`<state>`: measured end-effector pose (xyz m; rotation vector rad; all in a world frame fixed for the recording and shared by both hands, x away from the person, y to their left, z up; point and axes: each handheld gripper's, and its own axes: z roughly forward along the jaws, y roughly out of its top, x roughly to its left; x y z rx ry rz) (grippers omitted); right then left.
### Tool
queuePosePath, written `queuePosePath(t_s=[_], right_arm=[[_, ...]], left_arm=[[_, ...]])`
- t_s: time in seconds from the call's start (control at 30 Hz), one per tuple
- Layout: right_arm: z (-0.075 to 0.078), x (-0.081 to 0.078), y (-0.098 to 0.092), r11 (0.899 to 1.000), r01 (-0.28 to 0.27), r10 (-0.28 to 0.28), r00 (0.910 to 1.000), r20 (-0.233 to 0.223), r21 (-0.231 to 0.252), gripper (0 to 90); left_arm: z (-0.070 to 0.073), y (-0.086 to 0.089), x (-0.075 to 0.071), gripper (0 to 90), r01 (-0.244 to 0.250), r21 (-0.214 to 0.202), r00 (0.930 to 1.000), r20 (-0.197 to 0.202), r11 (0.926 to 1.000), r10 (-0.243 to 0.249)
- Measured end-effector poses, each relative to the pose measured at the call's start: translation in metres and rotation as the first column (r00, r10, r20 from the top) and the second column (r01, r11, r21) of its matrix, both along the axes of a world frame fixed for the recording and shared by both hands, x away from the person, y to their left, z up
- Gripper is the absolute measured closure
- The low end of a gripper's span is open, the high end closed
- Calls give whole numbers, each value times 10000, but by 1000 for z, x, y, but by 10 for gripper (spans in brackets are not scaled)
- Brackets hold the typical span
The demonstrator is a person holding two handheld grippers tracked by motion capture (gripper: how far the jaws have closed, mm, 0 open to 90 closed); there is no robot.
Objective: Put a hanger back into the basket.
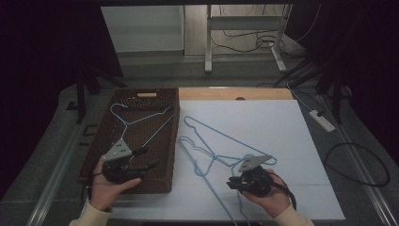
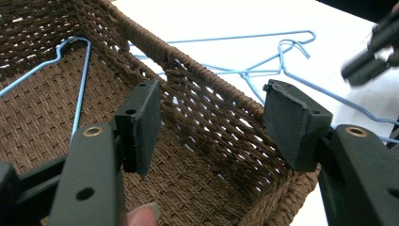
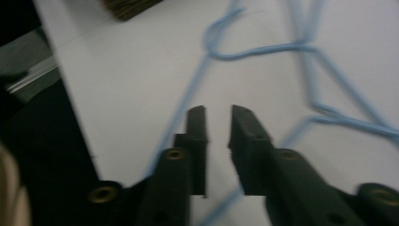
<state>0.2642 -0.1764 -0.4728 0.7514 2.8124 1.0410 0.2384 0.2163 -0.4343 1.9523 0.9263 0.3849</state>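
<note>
Your wicker basket (image 1: 101, 141), coarse brown weave, holds one thin blue wire hanger (image 1: 141, 120); more hangers (image 1: 211, 150) lie tangled on the white worktop (image 1: 282, 141). Left gripper (image 2: 211, 122) hangs wide open, empty. Right gripper (image 3: 218, 136) has its fingers nearly together, seemingly gripping nothing; centre them on a single wire, clear of the tangle.

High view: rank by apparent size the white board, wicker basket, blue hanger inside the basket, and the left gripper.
1. white board, largest by far.
2. wicker basket.
3. blue hanger inside the basket, spanning much of the basket's width.
4. left gripper, smallest, though it sits nearer the camera, so it looks somewhat bigger than it is.
</note>
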Motion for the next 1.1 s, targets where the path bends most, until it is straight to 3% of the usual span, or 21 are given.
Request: queuePosePath(t_s=[0.1,0.2,0.23,0.27,0.43,0.53,0.67,0.93,1.1], right_arm=[[-8,-10,24,9955,-782,766,9965,-322,-536,900],[-15,-17,38,9878,-1227,1189,9919,-443,-962,900],[-15,-17,38,9878,-1227,1189,9919,-443,-962,900],[-21,-20,46,9804,-1428,1375,9894,-476,-1360,900],[-29,-21,50,9724,-1562,1466,9869,-668,-1735,900],[-33,-22,51,9647,-1689,1528,9839,-928,-2023,900],[-34,-22,48,9630,-1648,1465,9842,-992,-2134,900],[-31,-24,36,9576,-1303,1153,9907,-730,-2571,900],[-30,-24,18,9565,-915,766,9950,-642,-2770,900]], left_arm=[[-1,0,0,389,11,14,10000,-2,10000,-11],[-1,0,1,389,18,19,10000,-22,10000,-18],[-1,0,1,389,18,19,10000,-22,10000,-18],[-2,0,1,389,30,48,10000,-45,10000,-30],[-1,1,1,388,33,55,10000,-74,10000,-33],[-1,1,1,388,36,60,10000,-72,10000,-35],[-1,0,1,388,45,53,10000,-70,10000,-44],[0,-1,0,388,50,46,10000,-54,10000,-50],[-2,-1,1,388,59,79,9999,-98,10000,-58]])
